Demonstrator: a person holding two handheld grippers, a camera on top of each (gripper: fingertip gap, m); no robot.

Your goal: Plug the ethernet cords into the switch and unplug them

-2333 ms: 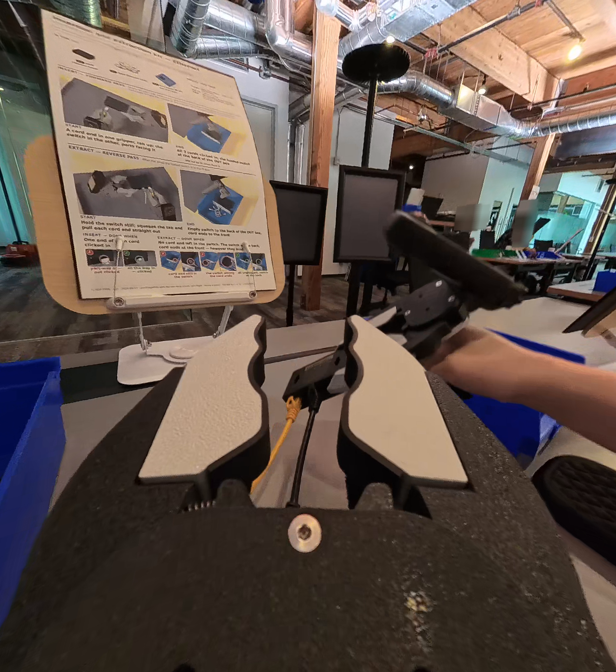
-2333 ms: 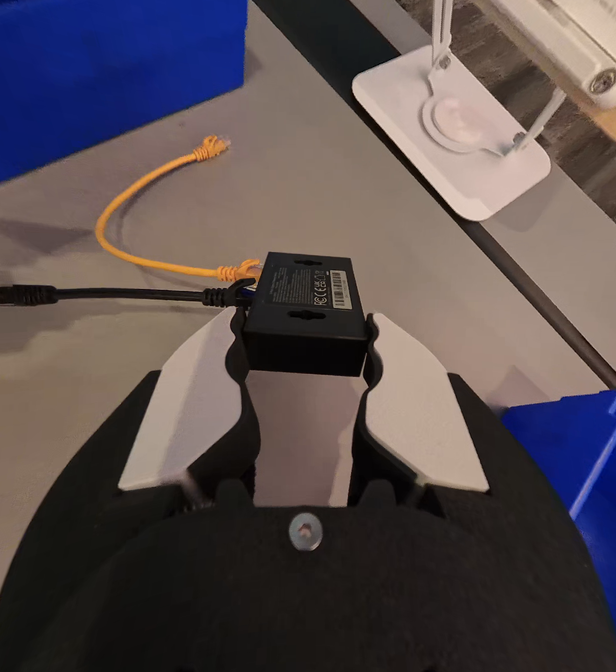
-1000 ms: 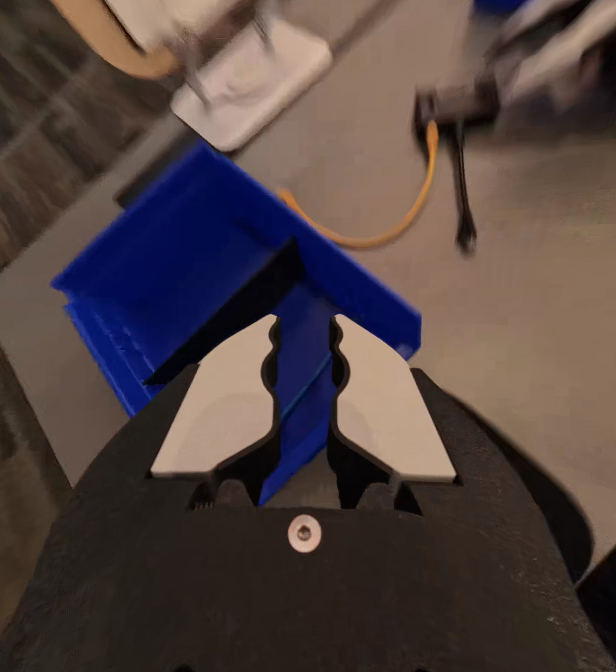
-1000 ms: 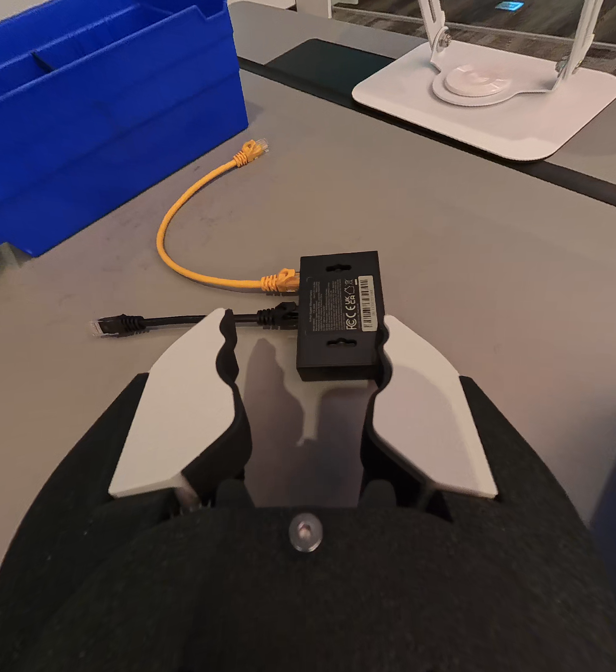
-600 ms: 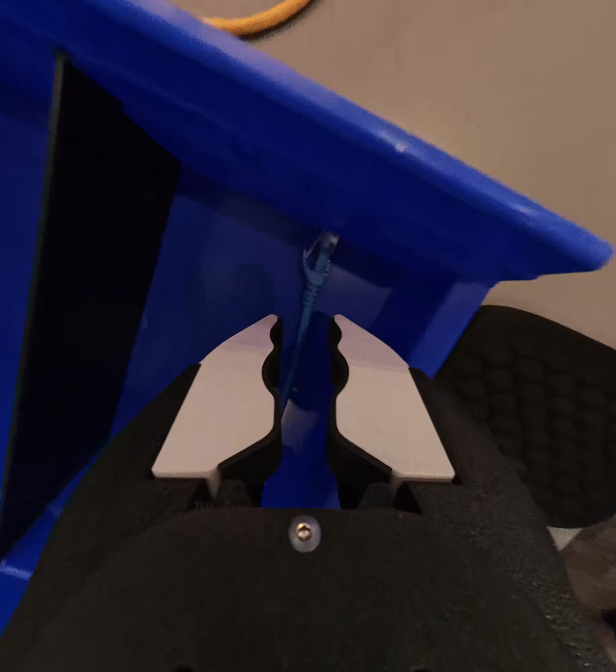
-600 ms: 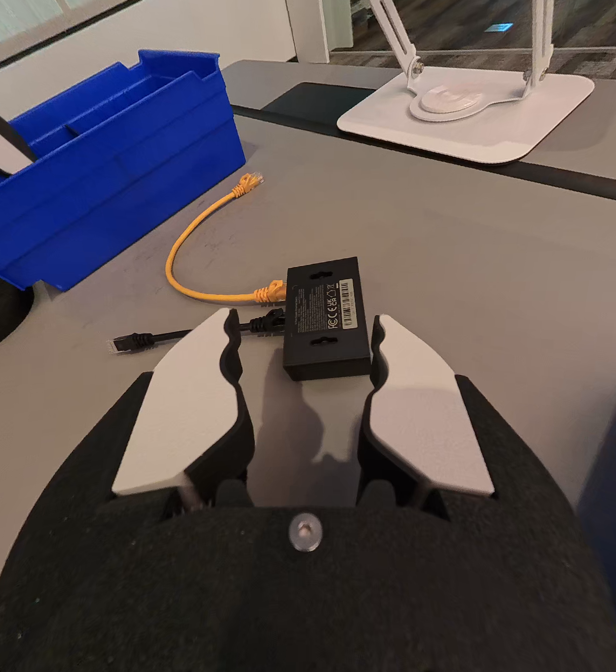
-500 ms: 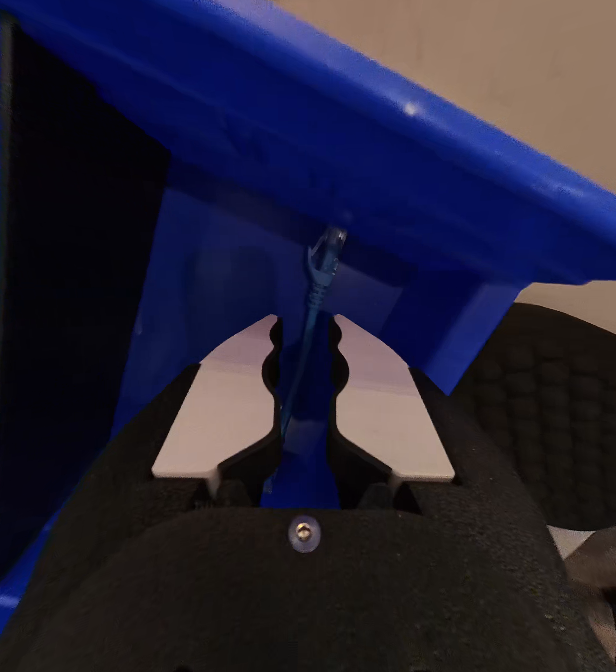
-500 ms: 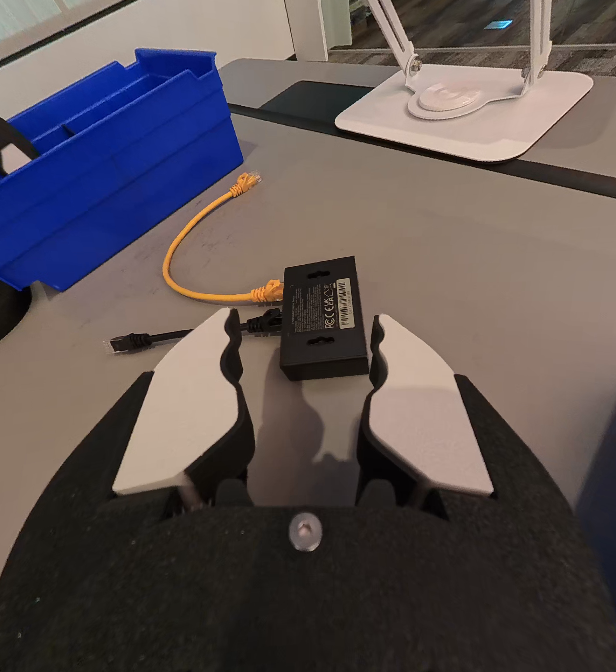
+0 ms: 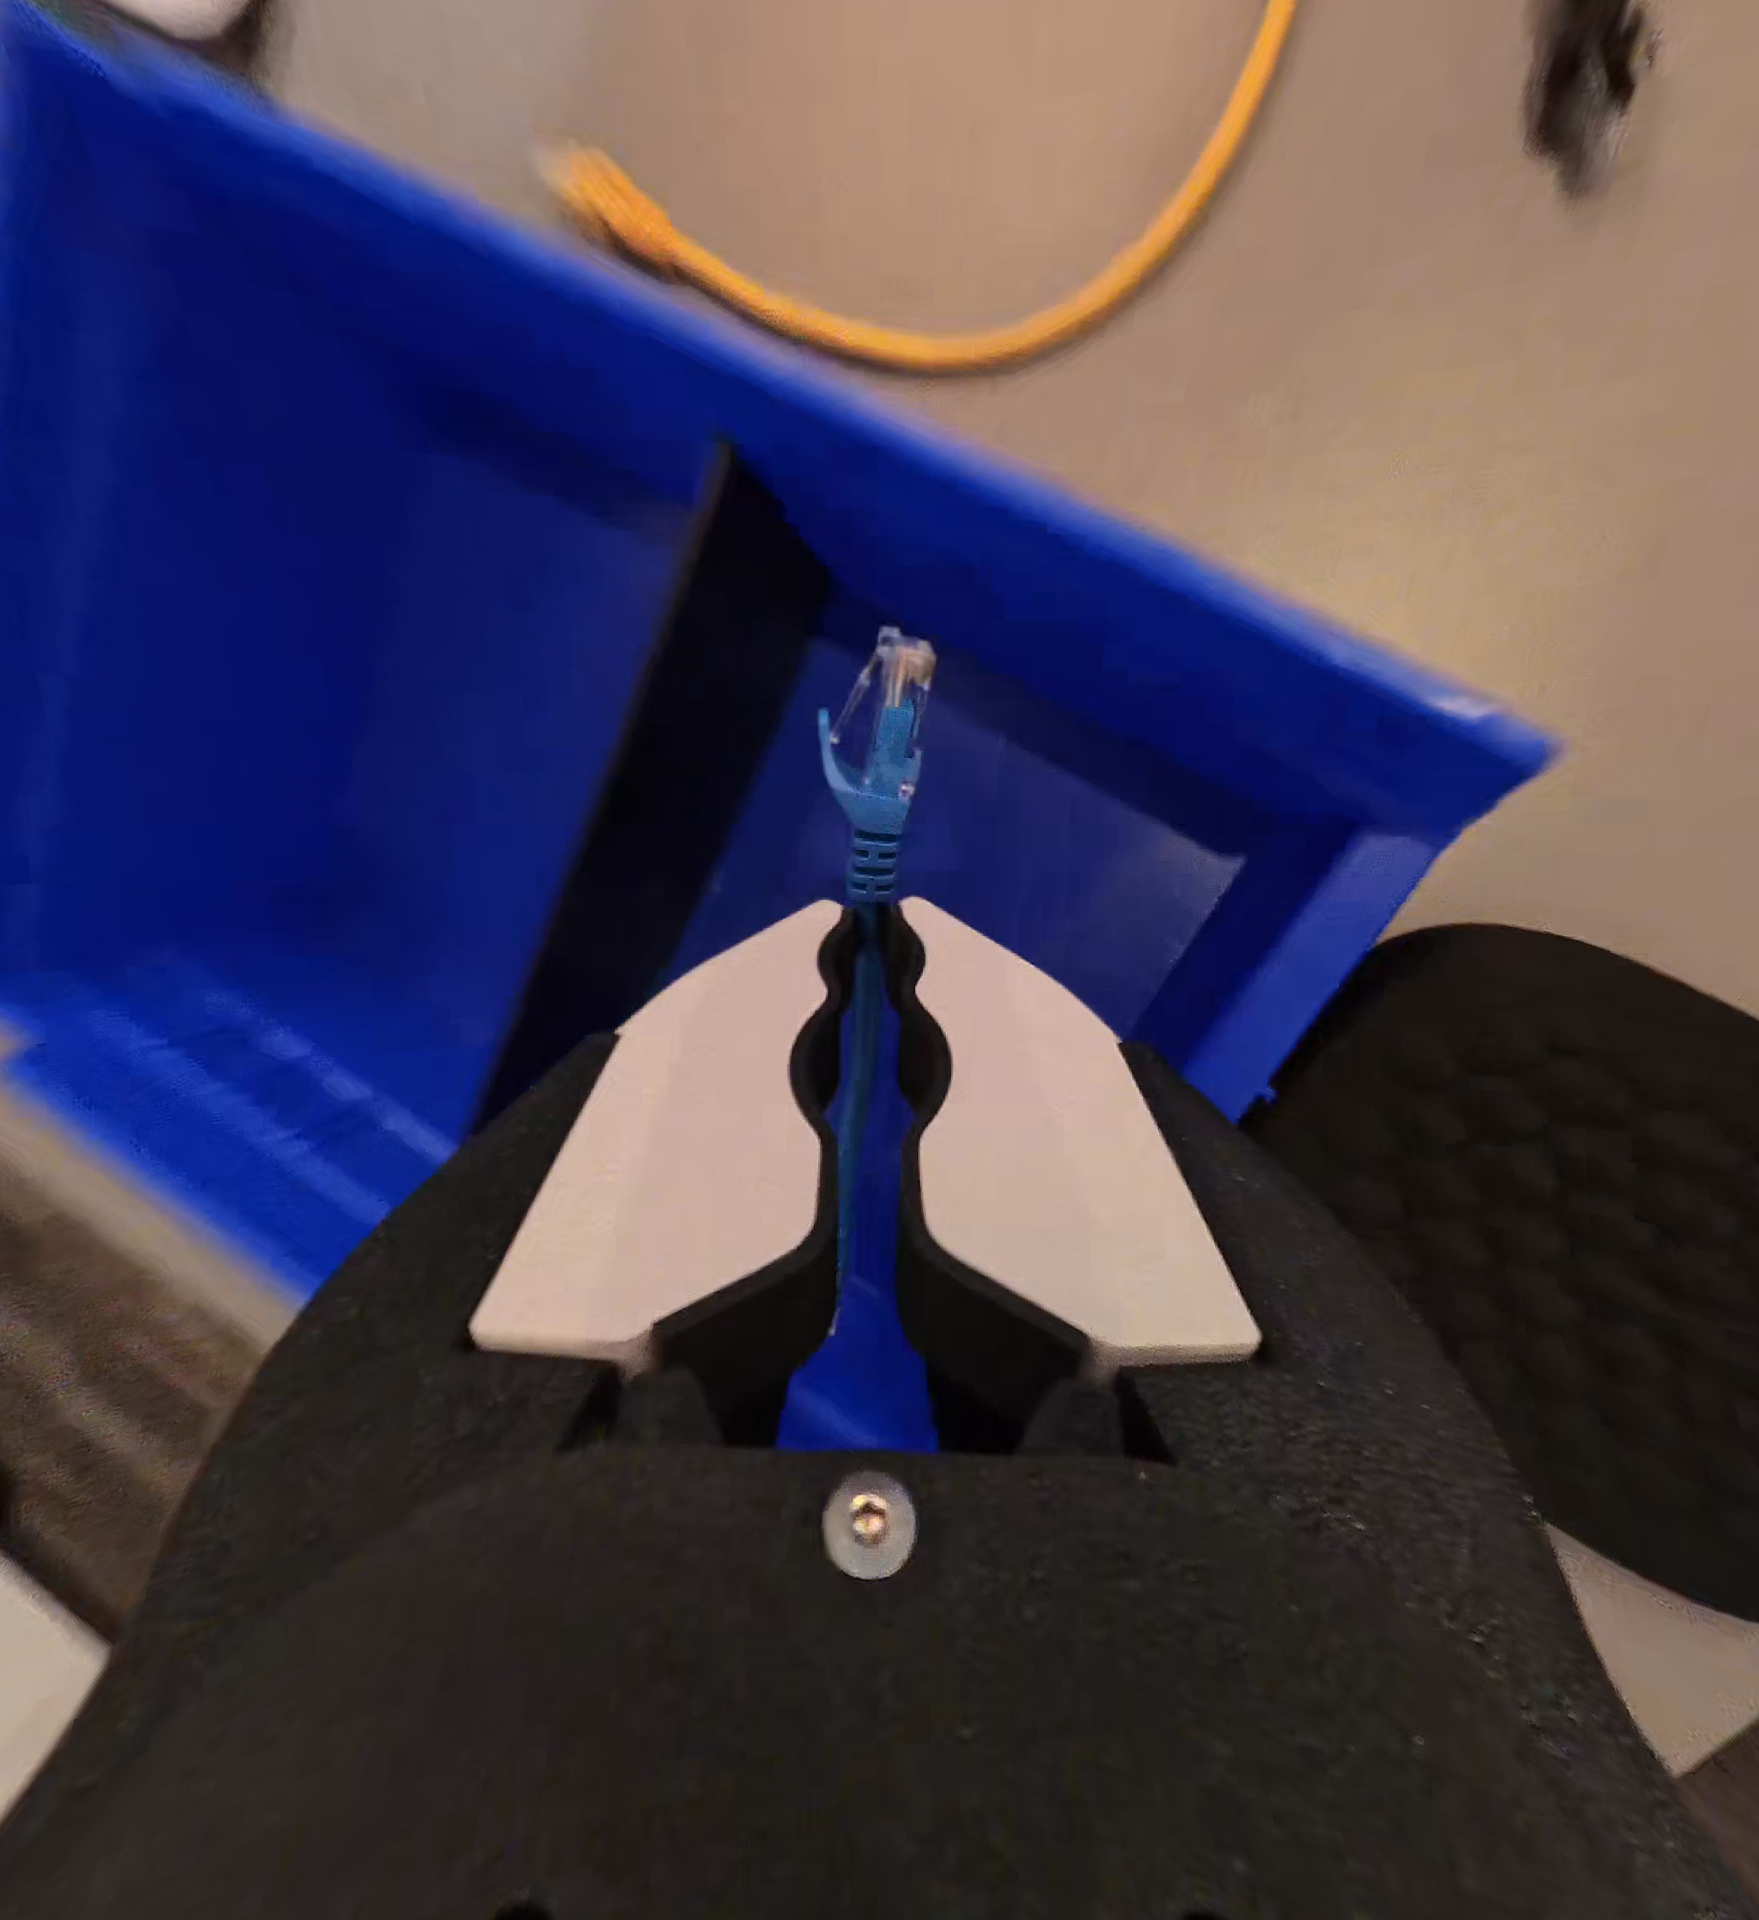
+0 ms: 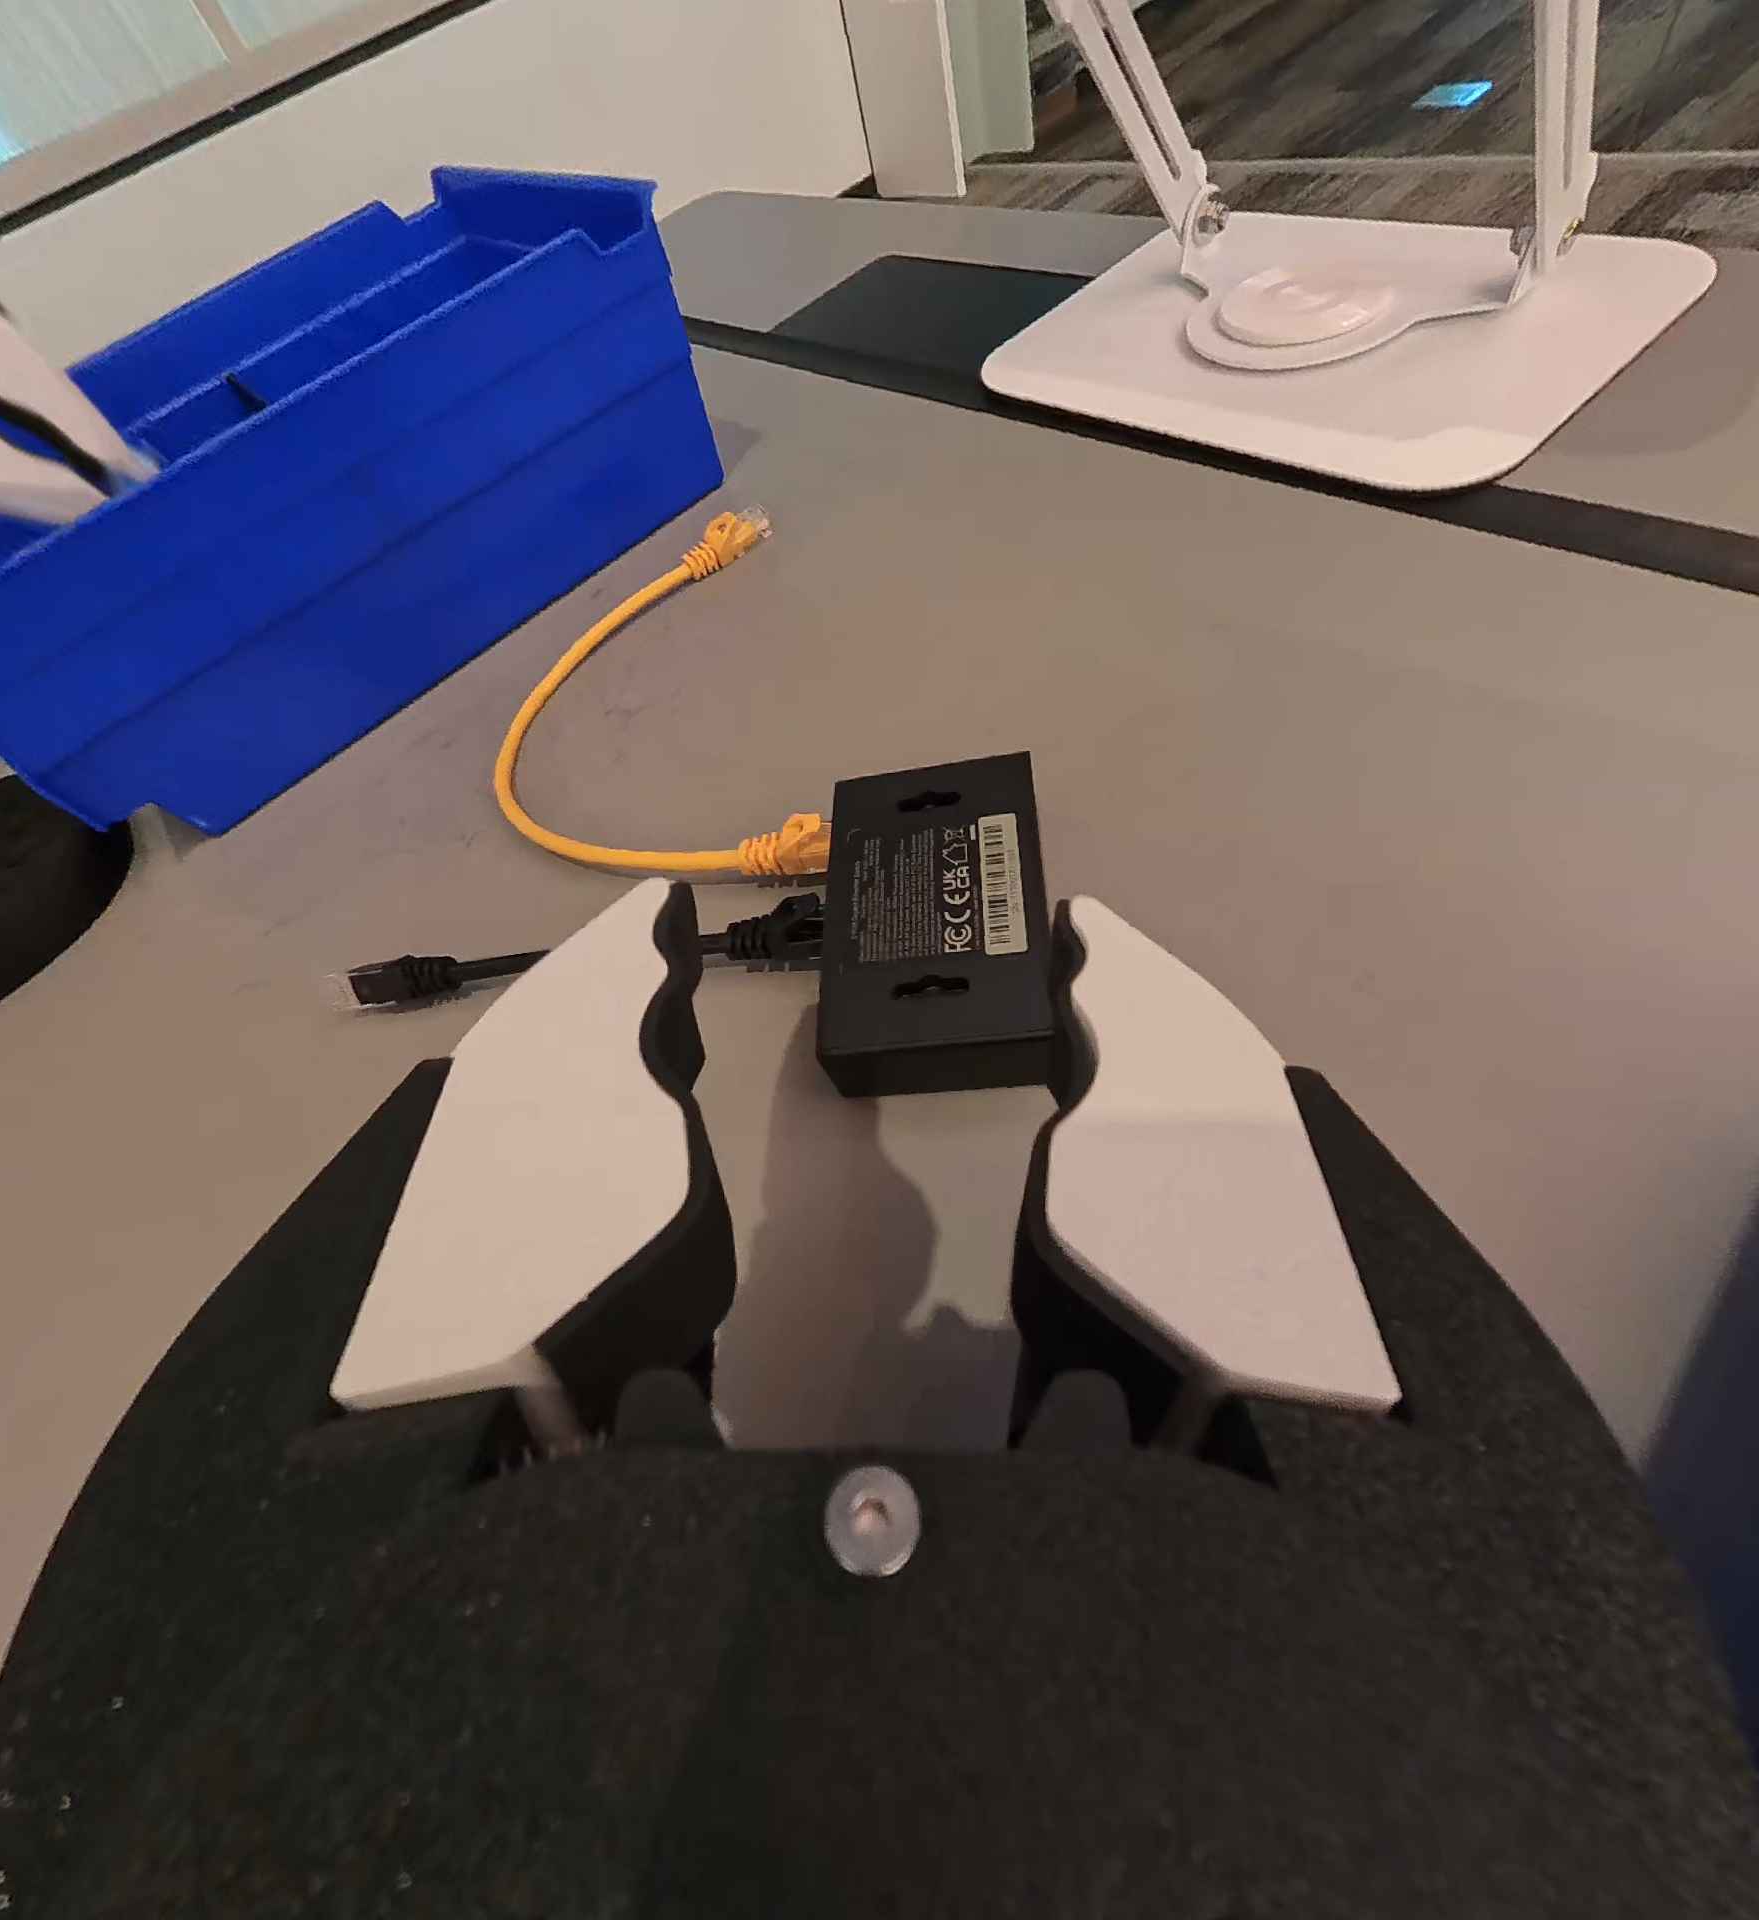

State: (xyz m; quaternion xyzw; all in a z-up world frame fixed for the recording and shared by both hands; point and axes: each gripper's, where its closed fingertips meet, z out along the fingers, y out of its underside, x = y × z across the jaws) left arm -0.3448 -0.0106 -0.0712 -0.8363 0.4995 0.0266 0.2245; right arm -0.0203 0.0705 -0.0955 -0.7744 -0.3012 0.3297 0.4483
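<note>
1. Blue plastic bin (image 10: 355,520): sitting at upper left of the right wrist view.
2. Left gripper (image 9: 867,909): pinching a blue ethernet cord (image 9: 880,800) above the bin, plug pointing up.
3. Orange ethernet cord (image 10: 584,748) and black ethernet cord (image 10: 584,961): lying centre-left, plugged into the switch.
4. Black rectangular switch (image 10: 932,925): lying at centre on the grey table (image 10: 1374,831).
5. Right gripper (image 10: 870,914): standing spread, right finger beside the switch.

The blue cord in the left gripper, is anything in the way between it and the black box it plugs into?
Mostly clear. The left gripper holds the blue cord over the blue bin, so the bin's wall is nearest. Beyond lies open table with the yellow cord before the switch.
</note>
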